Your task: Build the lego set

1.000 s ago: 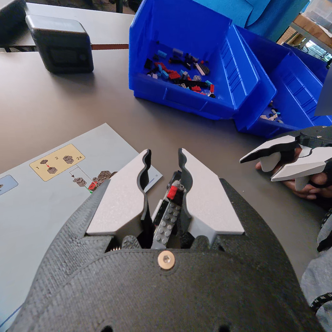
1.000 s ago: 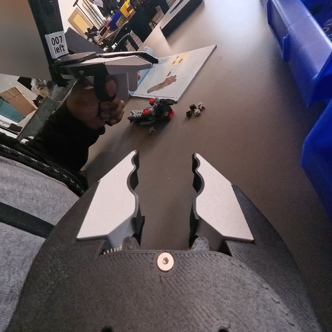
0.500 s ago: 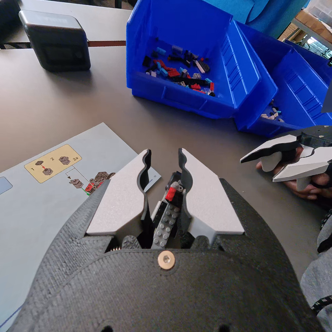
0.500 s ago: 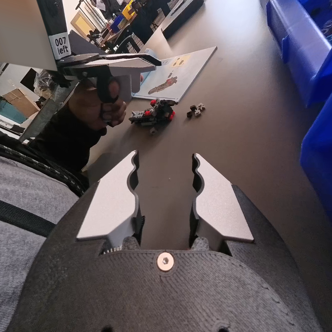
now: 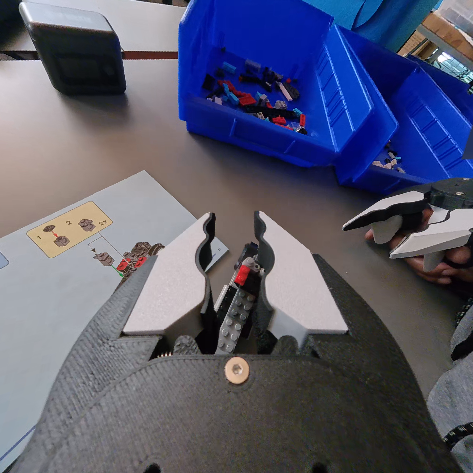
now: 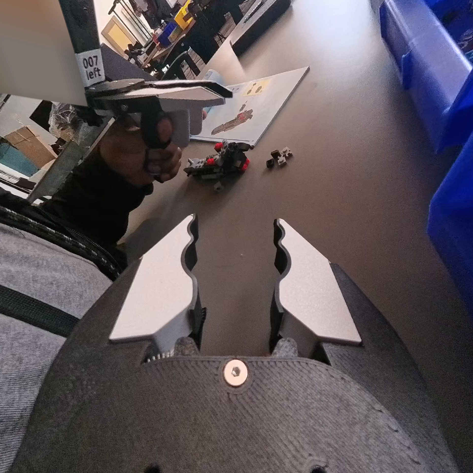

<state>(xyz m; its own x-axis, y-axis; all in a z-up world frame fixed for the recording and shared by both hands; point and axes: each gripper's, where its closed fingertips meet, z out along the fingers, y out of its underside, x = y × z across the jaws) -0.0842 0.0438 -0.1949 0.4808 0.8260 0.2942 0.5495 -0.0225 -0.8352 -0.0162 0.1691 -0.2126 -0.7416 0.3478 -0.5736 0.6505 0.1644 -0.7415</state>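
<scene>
Two grey fingers of the left gripper (image 5: 234, 217) stand a little apart in the left wrist view, pinching nothing. Through the gap between them shows the half-built lego model (image 5: 239, 304), a grey, black and red piece lying lengthwise on the dark worktop (image 5: 102, 143) below. An open instruction booklet (image 5: 76, 294) lies just to its left. Farther off, a blue bin (image 5: 256, 138) holds loose bricks (image 5: 258, 94), a second blue bin (image 5: 422, 153) sits beside it, and a dark box (image 5: 76, 51) stands at the far left. At the right edge the right gripper (image 5: 368, 238) rests low, its fingers parted. From the right wrist view those fingers are spread wide over bare worktop with nothing between them. The model lies well ahead of them, near the booklet's corner. A few small loose pieces (image 6: 280, 157) lie just to its right. The left gripper, held in a hand (image 6: 143, 158), hangs above the model without touching it.
</scene>
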